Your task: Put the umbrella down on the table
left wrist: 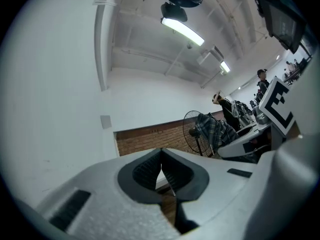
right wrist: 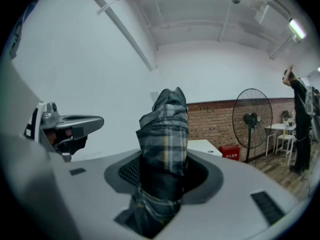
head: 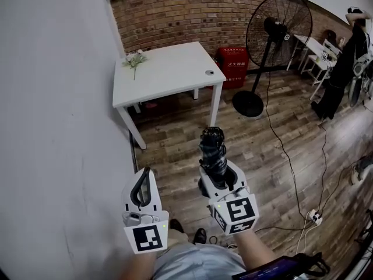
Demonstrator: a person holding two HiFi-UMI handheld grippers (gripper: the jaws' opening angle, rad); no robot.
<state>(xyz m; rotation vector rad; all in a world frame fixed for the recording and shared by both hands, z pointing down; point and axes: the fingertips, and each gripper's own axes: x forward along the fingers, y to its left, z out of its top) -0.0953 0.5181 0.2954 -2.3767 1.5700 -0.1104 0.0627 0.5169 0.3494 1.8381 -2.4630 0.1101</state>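
Note:
A folded plaid umbrella [head: 213,151] [right wrist: 164,149] stands upright between the jaws of my right gripper [head: 220,177] [right wrist: 162,176], which is shut on it. It hangs over the wooden floor, well short of the white table [head: 175,80] [right wrist: 206,145] ahead. My left gripper [head: 141,192] [left wrist: 161,173] is beside it on the left, jaws closed together with nothing between them. The umbrella also shows at the right of the left gripper view [left wrist: 214,129].
The white table carries a small flower sprig [head: 134,59] and a small round object [head: 209,72]. A wall [head: 52,127] runs along the left. A standing fan [head: 269,45], a red box [head: 233,65] and floor cables [head: 288,156] lie right. A person [head: 344,63] stands far right.

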